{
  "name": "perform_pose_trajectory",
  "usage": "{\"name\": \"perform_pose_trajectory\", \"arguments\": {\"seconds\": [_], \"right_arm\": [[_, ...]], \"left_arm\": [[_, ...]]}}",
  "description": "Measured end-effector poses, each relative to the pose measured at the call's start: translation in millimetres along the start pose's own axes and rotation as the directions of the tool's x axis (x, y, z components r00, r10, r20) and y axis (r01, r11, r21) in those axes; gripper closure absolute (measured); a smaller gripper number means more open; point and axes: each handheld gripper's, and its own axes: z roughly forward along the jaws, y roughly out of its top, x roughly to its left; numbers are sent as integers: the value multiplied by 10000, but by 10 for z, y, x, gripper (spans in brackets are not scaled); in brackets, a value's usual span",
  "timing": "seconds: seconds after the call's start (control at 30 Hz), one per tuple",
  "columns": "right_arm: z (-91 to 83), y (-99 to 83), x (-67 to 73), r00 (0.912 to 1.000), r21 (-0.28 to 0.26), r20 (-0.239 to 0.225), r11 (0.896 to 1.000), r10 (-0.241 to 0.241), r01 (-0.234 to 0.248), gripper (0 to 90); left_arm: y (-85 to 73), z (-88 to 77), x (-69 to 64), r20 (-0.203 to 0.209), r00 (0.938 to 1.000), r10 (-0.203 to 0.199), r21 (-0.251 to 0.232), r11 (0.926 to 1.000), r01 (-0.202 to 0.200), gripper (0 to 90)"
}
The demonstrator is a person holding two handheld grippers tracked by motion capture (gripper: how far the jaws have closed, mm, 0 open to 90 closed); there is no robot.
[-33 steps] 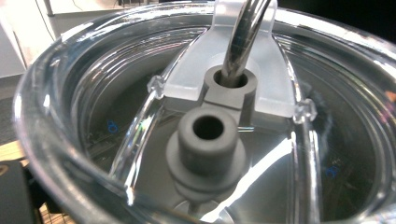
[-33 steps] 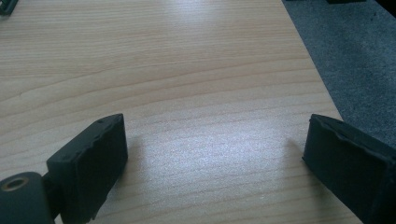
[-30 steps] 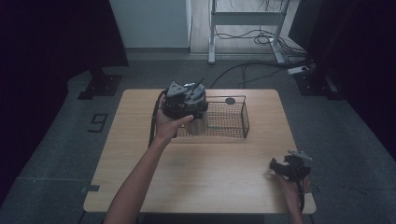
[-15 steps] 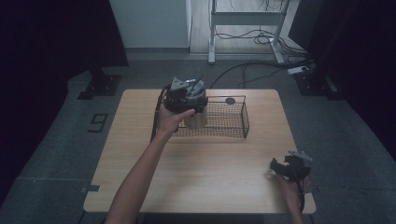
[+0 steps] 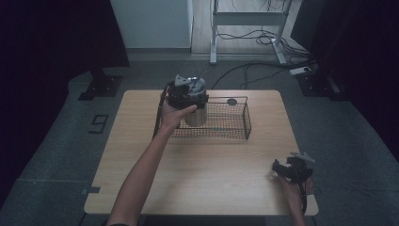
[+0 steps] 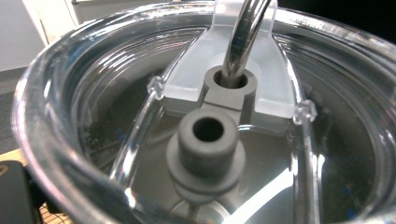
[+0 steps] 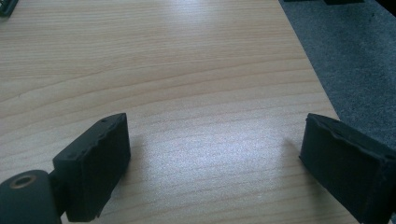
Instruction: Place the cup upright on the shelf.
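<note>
l hand (image 5: 173, 115) grips tumbler (image 5: 195, 115) over basket (image 5: 235, 123); r gripper (image 7: 212, 158) low, jaws apart.

left tongs' jaws (image 5: 188, 94) hidden (behind tumbler (image 6: 205, 140))

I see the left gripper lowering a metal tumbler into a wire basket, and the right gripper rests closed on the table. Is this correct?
Not quite: the right gripper is open, its fingers wide apart over the bare table, as the right gripper view shows. The left gripper does have the tumbler at the wire basket.

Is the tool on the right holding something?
No, the right tool has its two black jaws standing wide apart over the bare light wooden table, with nothing between them.
</note>
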Motion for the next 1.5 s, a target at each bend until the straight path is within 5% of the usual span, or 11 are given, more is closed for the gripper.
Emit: {"name": "perform_pose_trajectory", "arguments": {"seconds": [0.27,0.43,0.7,0.97,1.5], "right_arm": [[0,0,0,10000,1,3,10000,-8,8,83],[0,0,0,10000,0,4,10000,-8,8,83],[-1,-1,-2,10000,-4,3,10000,-7,7,84],[-1,-1,-1,10000,-8,10,10000,3,-3,86],[0,-2,-1,10000,-26,12,10000,18,-18,88]], "left_arm": [[40,90,74,-29,9999,-133,11,9999,133,39],[-1,200,68,-602,9982,-46,142,9999,55,39],[-68,343,113,-645,9978,-167,357,9992,190,39],[-220,515,178,-1046,9936,-436,589,9970,499,39],[-503,707,272,-1192,9902,-723,1026,9911,848,39]]}}
